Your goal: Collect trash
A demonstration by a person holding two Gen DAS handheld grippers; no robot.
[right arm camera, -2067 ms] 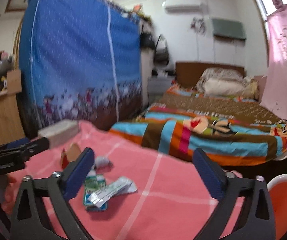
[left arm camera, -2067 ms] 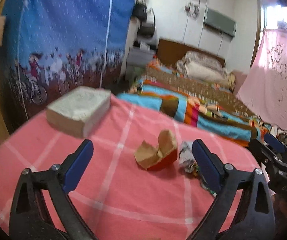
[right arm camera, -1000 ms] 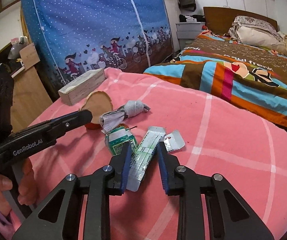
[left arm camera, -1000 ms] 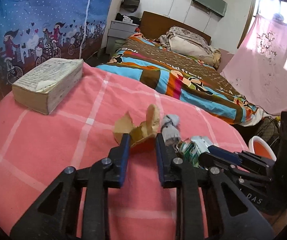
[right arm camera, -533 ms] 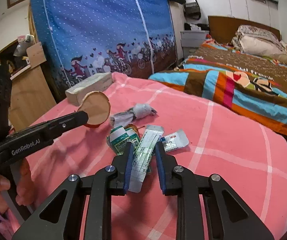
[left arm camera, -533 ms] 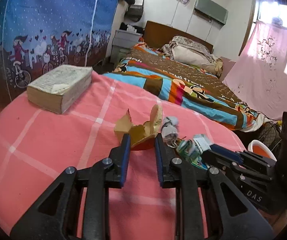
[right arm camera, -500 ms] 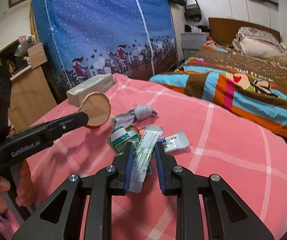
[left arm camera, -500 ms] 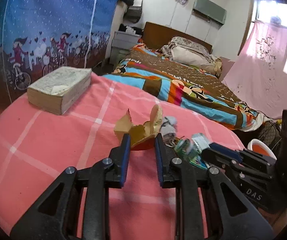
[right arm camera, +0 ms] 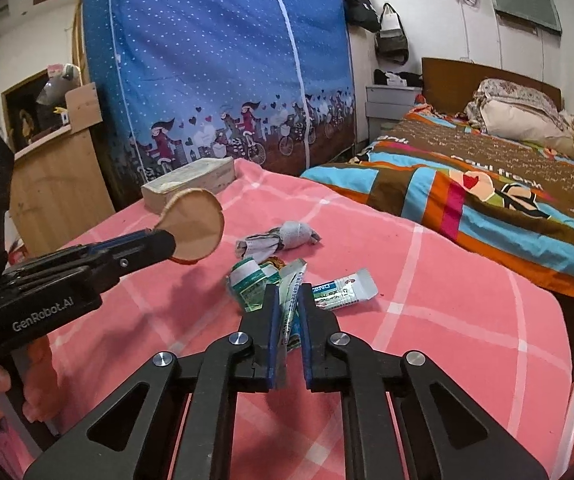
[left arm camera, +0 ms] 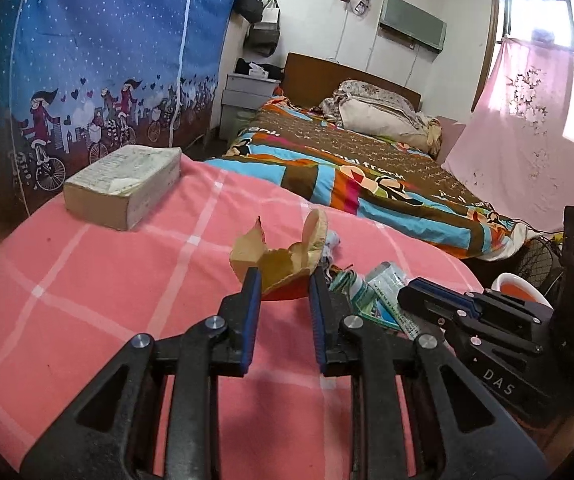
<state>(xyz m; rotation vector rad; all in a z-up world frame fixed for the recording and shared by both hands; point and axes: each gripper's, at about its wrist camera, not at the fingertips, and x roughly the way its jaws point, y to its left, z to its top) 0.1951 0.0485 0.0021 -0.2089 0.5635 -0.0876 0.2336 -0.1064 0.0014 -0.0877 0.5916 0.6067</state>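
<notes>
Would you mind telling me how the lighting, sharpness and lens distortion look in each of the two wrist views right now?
Left wrist view: the window at upper right is blown out, and the book is sharp. Right wrist view: even light with no glare, and the wardrobe cover bows from fisheye. Both views have dark vignetted corners.

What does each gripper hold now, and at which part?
The left gripper pinches the torn brown paper cup at its lower body. The right gripper pinches the long green-white wrapper around its middle.

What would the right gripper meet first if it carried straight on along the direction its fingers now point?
The right gripper, shut on a green wrapper, would probably meet the crumpled green-and-white packet just ahead, then the twisted grey wrapper; depth is uncertain.
</notes>
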